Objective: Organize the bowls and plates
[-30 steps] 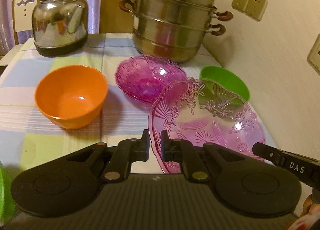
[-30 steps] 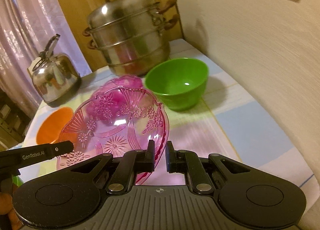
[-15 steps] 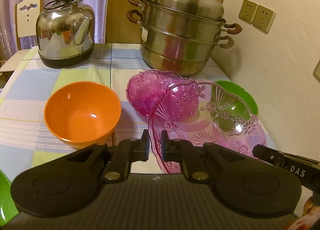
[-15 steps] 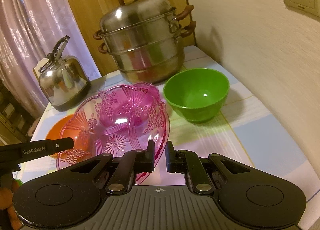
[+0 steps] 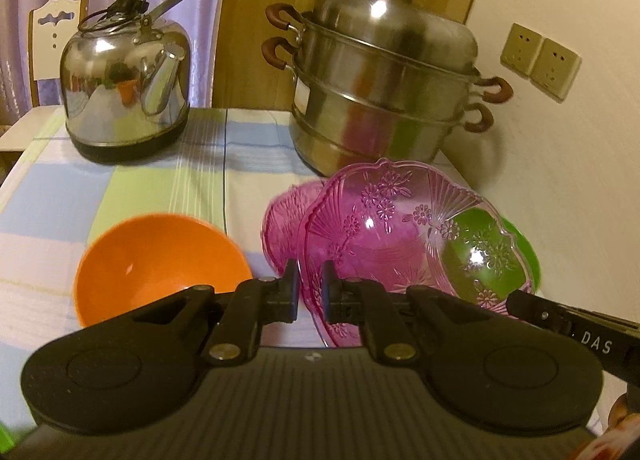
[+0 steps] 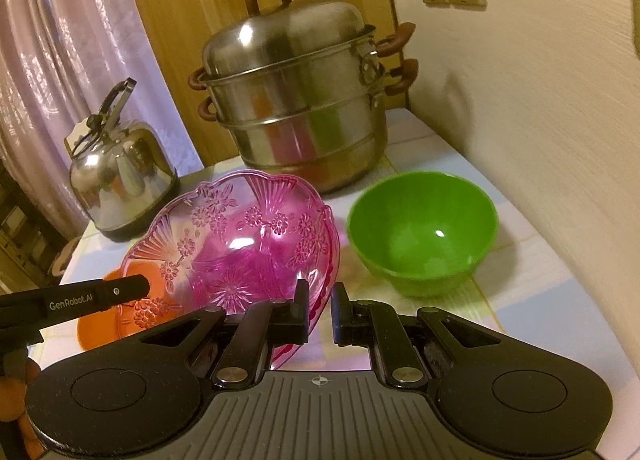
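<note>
1. Both grippers had the clear pink glass plate (image 5: 404,236) between them; my left gripper (image 5: 311,292) was pinched nearly shut on its near-left rim, and my right gripper (image 6: 320,310) was clamped the same way on the rim at the other side, so it hung in the air tilted, over the middle of the table.
2. The step looked like stacking it onto the second pink plate (image 5: 286,220) sitting on the cloth just behind it; I'd say keep both hands level with each other, since two pinches on one stiff rim will twist it if one hand runs ahead.
3. I'd lower it flat and centred, then let go with both at once; a scalloped edge won't nest if it's rotated off.
4. Materials: pressed glass or hard plastic, I couldn't tell which; embossed flowers and fan ribs, wavy rim, slick and glossy, so thin pads could slip.
5. The orange bowl (image 5: 160,264) at near left and the green bowl (image 6: 424,232) at right looked like smooth matte plastic, round and deep.
6. At the far end stood a shiny steel kettle (image 5: 128,88) and a tiered steamer pot (image 5: 384,88); the checked tablecloth (image 5: 180,184) looked soft.
</note>
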The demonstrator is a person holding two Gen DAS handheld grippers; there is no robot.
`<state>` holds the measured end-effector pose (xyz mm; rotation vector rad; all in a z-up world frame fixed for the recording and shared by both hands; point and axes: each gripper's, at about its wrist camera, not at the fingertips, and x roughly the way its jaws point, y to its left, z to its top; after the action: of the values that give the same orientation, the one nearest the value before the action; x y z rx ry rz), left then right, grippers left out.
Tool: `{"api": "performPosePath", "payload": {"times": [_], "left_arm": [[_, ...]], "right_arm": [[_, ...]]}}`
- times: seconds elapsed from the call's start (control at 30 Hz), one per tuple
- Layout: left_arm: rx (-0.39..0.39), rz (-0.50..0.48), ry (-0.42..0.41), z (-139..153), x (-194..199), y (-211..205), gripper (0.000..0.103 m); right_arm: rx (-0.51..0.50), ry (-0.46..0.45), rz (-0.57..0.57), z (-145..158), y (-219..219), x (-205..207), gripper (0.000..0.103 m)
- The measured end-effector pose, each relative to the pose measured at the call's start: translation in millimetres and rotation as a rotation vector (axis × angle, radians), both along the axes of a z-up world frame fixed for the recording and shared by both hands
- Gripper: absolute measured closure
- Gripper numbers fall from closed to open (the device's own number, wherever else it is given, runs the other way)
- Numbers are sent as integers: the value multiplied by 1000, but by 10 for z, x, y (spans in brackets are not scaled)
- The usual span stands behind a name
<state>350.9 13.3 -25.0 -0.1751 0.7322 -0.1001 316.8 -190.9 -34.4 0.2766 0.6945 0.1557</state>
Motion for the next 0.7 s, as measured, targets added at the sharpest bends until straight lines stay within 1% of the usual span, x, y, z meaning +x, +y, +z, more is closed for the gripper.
{"api": "performPosePath", "payload": {"times": [0.23,0.4,0.57,0.7], "left_arm": [[12,-9,1,-46,402,78,94],[16,-2,23,-176,639,154,94],[15,-10,37,-294,841,220,93],[36,-17,52,-380,957,208,93]], "right_arm": [[14,7,-8,-59,41,399,93],[24,23,-16,-141,100,613,93],[3,29,-14,-204,191,811,93],[-7,45,-19,-308,224,967,93]]}}
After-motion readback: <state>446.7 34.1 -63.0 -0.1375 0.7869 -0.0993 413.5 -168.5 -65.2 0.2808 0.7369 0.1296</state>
